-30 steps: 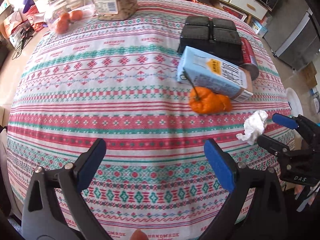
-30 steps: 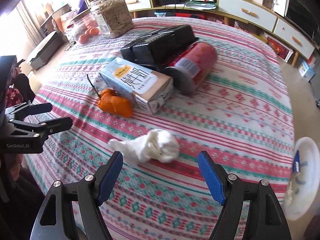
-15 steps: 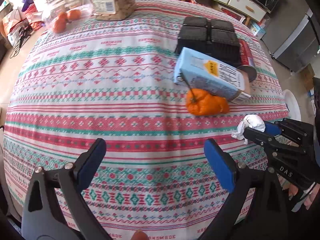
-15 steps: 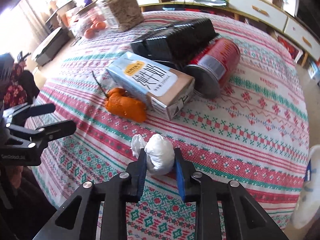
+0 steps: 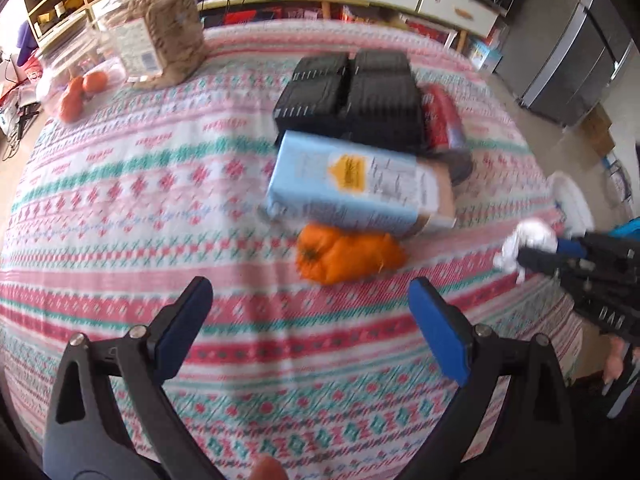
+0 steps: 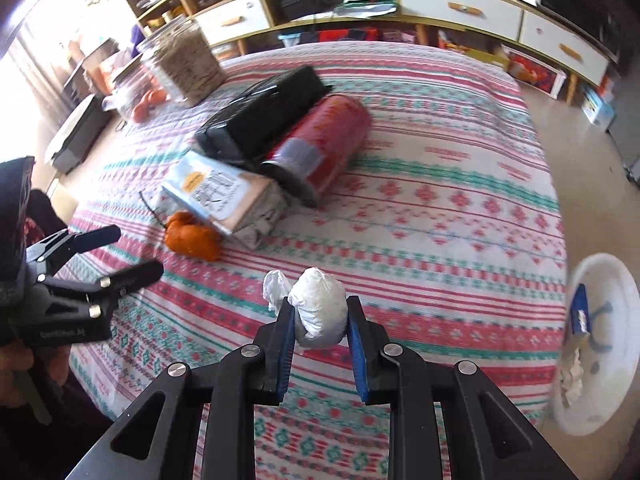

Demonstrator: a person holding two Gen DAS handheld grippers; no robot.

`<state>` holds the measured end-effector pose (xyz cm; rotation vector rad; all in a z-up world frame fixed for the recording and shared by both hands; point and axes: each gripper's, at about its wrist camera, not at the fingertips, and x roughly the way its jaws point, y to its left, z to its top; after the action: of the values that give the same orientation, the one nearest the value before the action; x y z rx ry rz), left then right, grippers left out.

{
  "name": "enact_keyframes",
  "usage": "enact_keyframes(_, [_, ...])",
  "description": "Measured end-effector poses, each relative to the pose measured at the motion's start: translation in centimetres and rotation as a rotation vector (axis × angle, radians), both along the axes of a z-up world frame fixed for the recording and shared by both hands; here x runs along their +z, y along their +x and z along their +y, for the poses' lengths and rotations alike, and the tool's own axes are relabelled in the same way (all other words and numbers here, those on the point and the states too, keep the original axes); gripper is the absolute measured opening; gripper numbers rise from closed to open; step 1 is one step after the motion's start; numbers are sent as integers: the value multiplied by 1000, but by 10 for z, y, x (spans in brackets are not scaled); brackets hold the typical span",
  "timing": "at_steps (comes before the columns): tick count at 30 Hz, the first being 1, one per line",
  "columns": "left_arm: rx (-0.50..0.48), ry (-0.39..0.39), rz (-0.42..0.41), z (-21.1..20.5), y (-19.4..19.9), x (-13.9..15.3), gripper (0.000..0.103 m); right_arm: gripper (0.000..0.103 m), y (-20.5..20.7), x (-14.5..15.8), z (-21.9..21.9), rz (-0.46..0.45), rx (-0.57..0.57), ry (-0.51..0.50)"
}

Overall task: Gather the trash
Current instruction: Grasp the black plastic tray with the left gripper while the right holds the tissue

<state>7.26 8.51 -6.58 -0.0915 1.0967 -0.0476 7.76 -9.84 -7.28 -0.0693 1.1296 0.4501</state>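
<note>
My right gripper point(image 6: 318, 316) is shut on a crumpled white tissue point(image 6: 318, 308) and holds it above the table's right front part; it also shows in the left wrist view point(image 5: 528, 240). My left gripper point(image 5: 308, 312) is open and empty above the near table, just short of an orange peel point(image 5: 348, 256). A light blue milk carton point(image 5: 356, 188) lies on its side behind the peel. A red can point(image 6: 320, 148) lies beside a black tray point(image 6: 260, 116).
A white bin point(image 6: 600, 340) with trash inside stands on the floor right of the table. A jar of grain point(image 5: 160, 28) and a clear container of oranges point(image 5: 76, 84) stand at the far left. The patterned tablecloth point(image 5: 140, 208) covers the table.
My right gripper closed on the tissue and lifted it off the cloth. My left gripper moved forward toward the orange peel and stayed open.
</note>
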Motion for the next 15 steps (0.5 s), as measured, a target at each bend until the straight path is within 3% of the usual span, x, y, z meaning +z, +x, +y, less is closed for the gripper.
enact_keyframes(7, [36,-49,-52,6,31,19,98,26,-4,9,-27,-7,-27,6])
enact_keyframes(12, [41,-37,-84,2,53,33,98,26,0,11,-42,-5,-48,8])
enact_keyframes(15, [26,-62,-84,-6,66,37,90,27,3,10,-52,0,-62,4])
